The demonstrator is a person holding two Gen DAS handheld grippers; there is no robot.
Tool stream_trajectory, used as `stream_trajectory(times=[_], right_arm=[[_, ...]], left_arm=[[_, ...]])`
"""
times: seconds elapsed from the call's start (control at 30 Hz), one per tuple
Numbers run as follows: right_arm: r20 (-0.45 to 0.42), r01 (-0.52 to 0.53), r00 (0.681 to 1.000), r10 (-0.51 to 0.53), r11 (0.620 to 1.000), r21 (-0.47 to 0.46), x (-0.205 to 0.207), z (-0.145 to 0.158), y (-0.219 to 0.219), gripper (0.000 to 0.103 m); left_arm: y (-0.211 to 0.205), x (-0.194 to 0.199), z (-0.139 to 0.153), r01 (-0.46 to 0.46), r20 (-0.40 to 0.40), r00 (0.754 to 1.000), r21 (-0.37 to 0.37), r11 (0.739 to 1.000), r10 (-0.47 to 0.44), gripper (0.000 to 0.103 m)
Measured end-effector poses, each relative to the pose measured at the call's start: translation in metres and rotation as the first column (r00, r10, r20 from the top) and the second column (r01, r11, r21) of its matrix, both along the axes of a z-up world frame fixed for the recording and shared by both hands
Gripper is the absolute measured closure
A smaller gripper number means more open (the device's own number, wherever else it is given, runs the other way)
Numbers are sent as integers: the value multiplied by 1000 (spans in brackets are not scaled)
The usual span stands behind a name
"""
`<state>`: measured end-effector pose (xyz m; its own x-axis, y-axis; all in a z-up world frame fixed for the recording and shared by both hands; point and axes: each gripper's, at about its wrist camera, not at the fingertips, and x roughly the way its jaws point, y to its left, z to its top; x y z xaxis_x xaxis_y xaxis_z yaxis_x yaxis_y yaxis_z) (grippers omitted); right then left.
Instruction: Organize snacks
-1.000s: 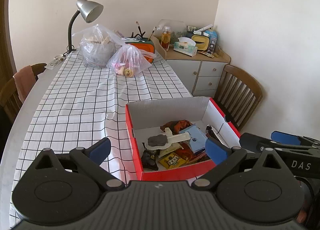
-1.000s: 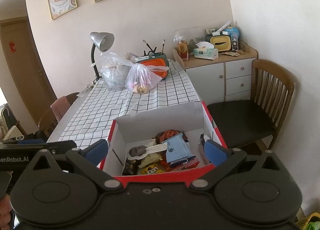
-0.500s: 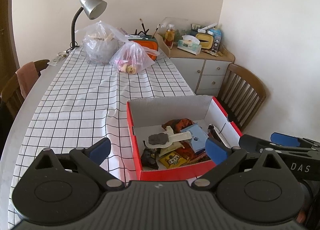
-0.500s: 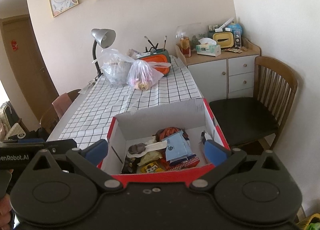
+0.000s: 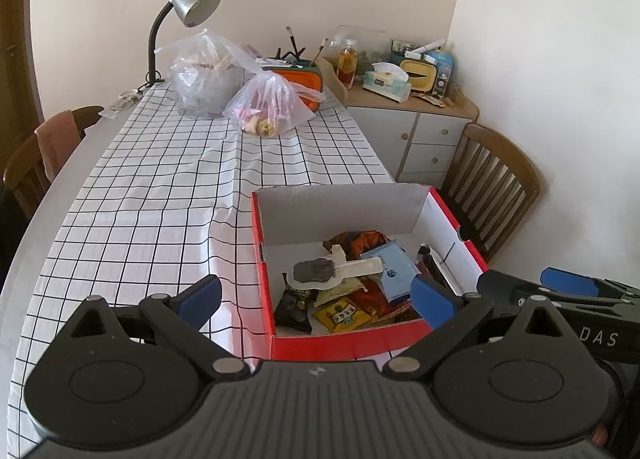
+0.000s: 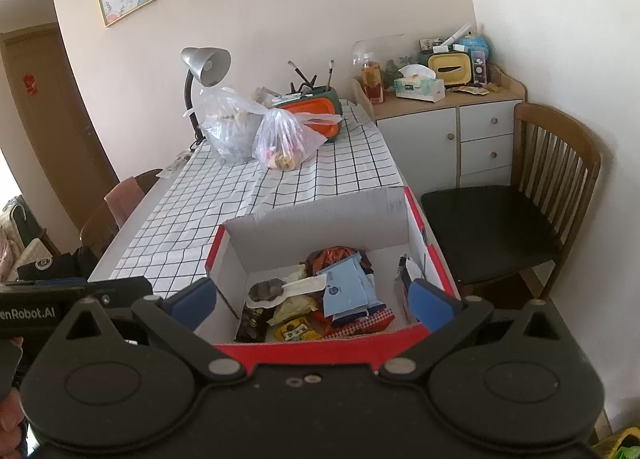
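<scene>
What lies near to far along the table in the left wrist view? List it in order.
Red box of snacks → pink plastic bag → grey plastic bag → desk lamp.

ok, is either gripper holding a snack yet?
No: the left gripper and right gripper are both open and empty above the red cardboard box.

I'm seeing open checked tablecloth (image 5: 152,195) lying bare left of the red box (image 5: 344,339), whose open top is giving access from above; plastic bags (image 5: 264,103) and a desk lamp (image 5: 188,7) are blocking the far end.
</scene>
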<state>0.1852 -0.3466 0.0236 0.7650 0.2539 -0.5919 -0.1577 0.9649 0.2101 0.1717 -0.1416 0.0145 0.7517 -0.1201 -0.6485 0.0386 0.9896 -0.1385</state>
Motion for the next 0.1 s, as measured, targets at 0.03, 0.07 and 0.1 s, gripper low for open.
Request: stream_trajectory(times=[0.03,0.07,0.1], right_arm=[[-2,-2,1000,2,1000,1,1,0,0,0],[-4,-4,1000,4,1000,3,2,-1,0,0],[-5,-7,1000,7,1000,4,3,-1,1,0]], left_arm=[[0,0,0,-2,-2,1000,-1,1000,2,2],[0,0,0,-5,-2,1000,0,1000,5,2],[0,0,1,-7,-2,1000,0,1000,7,2]])
